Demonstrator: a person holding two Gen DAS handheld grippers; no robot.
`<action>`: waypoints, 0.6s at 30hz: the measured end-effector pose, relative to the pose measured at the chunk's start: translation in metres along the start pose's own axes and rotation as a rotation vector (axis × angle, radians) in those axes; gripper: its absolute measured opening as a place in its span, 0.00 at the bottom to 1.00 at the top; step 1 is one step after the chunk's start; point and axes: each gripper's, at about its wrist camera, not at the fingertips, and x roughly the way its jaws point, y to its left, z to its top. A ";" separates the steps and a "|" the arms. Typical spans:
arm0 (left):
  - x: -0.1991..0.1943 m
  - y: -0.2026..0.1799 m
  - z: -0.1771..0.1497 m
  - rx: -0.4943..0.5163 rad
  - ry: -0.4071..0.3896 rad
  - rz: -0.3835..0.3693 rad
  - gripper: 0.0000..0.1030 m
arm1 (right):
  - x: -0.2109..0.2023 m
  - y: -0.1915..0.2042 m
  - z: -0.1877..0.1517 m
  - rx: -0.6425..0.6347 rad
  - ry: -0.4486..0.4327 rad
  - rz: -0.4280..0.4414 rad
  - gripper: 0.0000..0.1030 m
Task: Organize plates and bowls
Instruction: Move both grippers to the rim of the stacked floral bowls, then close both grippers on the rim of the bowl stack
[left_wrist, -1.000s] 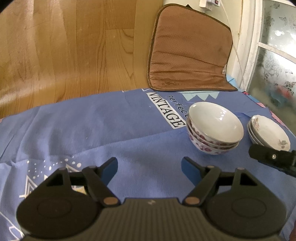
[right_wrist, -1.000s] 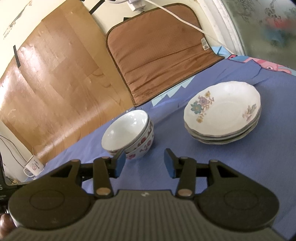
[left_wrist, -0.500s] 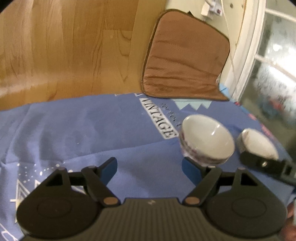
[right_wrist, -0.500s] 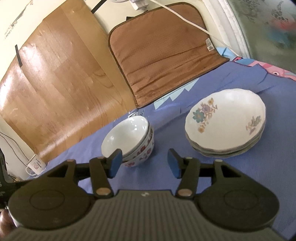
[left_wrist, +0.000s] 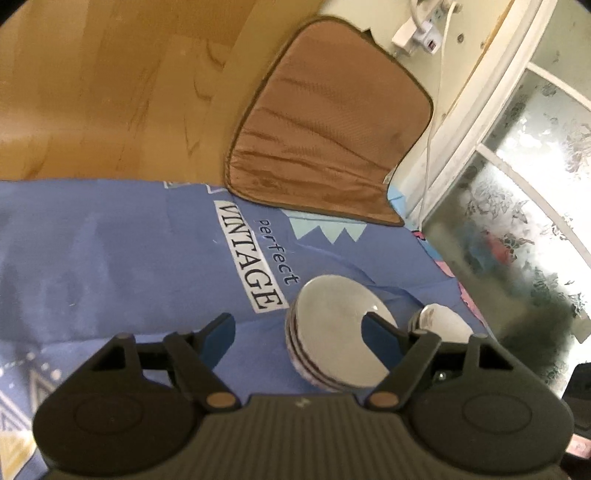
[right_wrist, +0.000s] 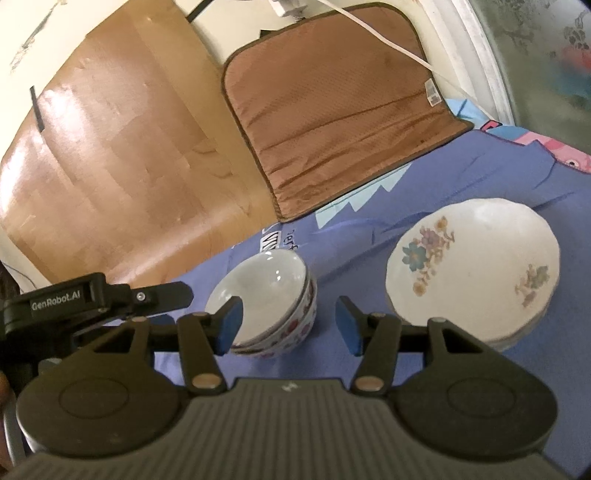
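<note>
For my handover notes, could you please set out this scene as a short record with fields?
surface: blue printed cloth
bowls: stack of bowls, nested, upright
plates: stack of floral plates, beside the bowls, apart from them
left hand-held gripper: jaws closing, nothing between them
right hand-held gripper: open, holding nothing
behind: brown cushion leaning on the wall

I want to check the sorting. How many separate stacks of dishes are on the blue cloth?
2. The stack of bowls stands toward the wooden board; the stack of flowered plates stands beside it toward the window. Neither touches the other. Anything behind the cameras stays unseen.
</note>
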 end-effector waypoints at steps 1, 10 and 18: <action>0.005 -0.001 0.002 -0.004 0.011 0.000 0.71 | 0.002 -0.001 0.001 0.009 0.003 -0.002 0.56; 0.032 0.004 0.001 -0.024 0.061 0.028 0.66 | 0.021 -0.001 0.008 0.008 0.014 -0.010 0.56; 0.041 0.009 -0.003 -0.026 0.069 0.061 0.68 | 0.032 0.002 0.011 -0.041 0.030 -0.024 0.53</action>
